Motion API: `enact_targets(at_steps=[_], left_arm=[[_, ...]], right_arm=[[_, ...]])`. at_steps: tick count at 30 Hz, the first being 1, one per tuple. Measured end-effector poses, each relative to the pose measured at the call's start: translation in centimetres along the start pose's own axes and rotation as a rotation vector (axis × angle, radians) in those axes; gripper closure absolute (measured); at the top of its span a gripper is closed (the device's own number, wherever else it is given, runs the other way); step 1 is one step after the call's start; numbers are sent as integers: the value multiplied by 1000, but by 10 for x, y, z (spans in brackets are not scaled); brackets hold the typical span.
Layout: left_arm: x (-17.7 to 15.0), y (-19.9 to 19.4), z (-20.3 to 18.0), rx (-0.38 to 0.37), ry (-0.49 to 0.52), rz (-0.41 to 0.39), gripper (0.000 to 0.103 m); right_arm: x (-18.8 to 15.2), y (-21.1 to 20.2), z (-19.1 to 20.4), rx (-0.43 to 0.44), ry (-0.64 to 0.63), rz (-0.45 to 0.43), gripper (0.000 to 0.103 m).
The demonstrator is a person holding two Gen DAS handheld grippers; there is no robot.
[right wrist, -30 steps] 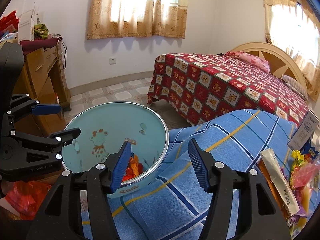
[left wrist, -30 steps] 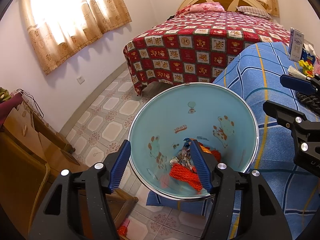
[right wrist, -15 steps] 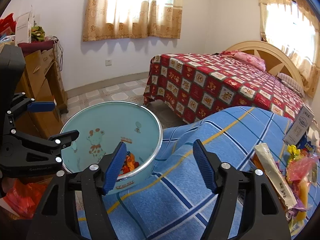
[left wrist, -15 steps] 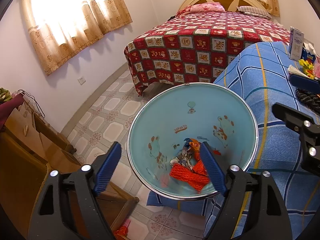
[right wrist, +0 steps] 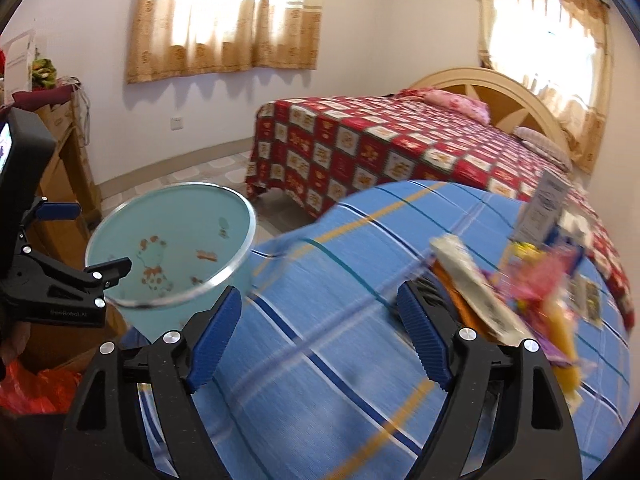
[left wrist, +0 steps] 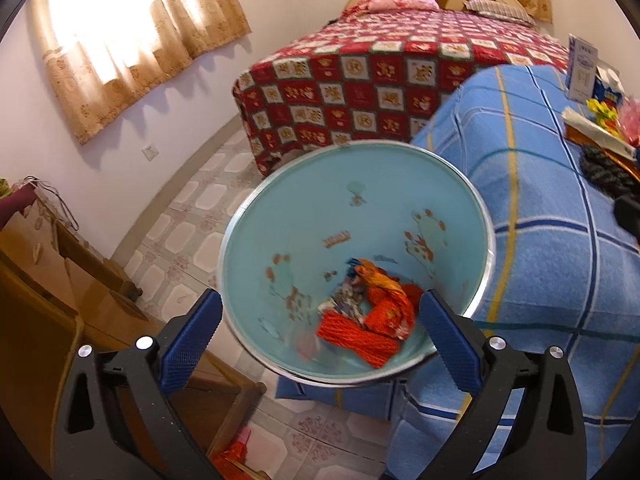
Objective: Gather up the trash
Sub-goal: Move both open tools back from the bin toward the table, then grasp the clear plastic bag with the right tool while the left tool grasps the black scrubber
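A light blue trash bin (left wrist: 320, 216) with cartoon prints stands beside the blue plaid bed; it also shows in the right wrist view (right wrist: 180, 240). Orange and red wrappers (left wrist: 372, 316) lie at its bottom. My left gripper (left wrist: 316, 332) is open and empty above the bin's near rim. My right gripper (right wrist: 320, 324) is open and empty over the blue plaid blanket (right wrist: 340, 340). A pile of wrappers and packets (right wrist: 532, 300) lies on the blanket to the right of the right gripper; it also shows in the left wrist view (left wrist: 600, 120).
A red patterned bed (left wrist: 400, 76) stands behind. A wooden desk (left wrist: 48, 280) is at the left. A white box (right wrist: 542, 208) stands on the blue blanket. Tiled floor (left wrist: 192, 216) lies between bin and wall. A red bag (right wrist: 32, 384) lies low left.
My left gripper opened wide and drew back from the bin. My right gripper opened wider and swung right toward the trash pile; its view is blurred by motion.
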State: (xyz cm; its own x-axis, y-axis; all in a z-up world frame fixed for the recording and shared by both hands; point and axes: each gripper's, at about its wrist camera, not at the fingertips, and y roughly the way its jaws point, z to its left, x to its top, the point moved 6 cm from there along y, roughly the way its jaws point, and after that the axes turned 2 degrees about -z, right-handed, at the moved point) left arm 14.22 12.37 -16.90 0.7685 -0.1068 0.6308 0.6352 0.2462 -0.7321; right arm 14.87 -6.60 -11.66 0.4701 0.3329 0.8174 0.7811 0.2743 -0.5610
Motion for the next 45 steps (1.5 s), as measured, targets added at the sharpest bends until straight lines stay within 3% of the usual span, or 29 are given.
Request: enact_targets(at_steps=[7,13,23,32,35,39,42,43,45], left_arm=[[-5,-5,-28,-40,33,5,6],[-13,-6,-51,-69,79,24,6],[-14,-5,-53,-61,78,34,6],[1,-13,-54,-42,43,-3,6],[7,-17,-68,-54,56,-20,6],[13,-20,-89,-75,81,-33,6],[17,-22,-105,-98,92,-36,6],[19,-24,-112,-108,97,-40,6],[22,-26,-122,-123,100,-44,6]], right_arm=[[-41,-39,-57,-135,44,40,20],[-85,-59,-112,-246,112,123,20],[-141,-103,-191,-405,226,196,20],[-130,-132,-186,-296,333,86,20],[-114,-118,-186,-284,350,72,20],[-111,-81,-189,-252,408,131,21],[-120,-65,-190,-203,449,182,34],[-123,-63,-190,-193,456,193,47],[-129,-64,-191,-162,479,205,51]])
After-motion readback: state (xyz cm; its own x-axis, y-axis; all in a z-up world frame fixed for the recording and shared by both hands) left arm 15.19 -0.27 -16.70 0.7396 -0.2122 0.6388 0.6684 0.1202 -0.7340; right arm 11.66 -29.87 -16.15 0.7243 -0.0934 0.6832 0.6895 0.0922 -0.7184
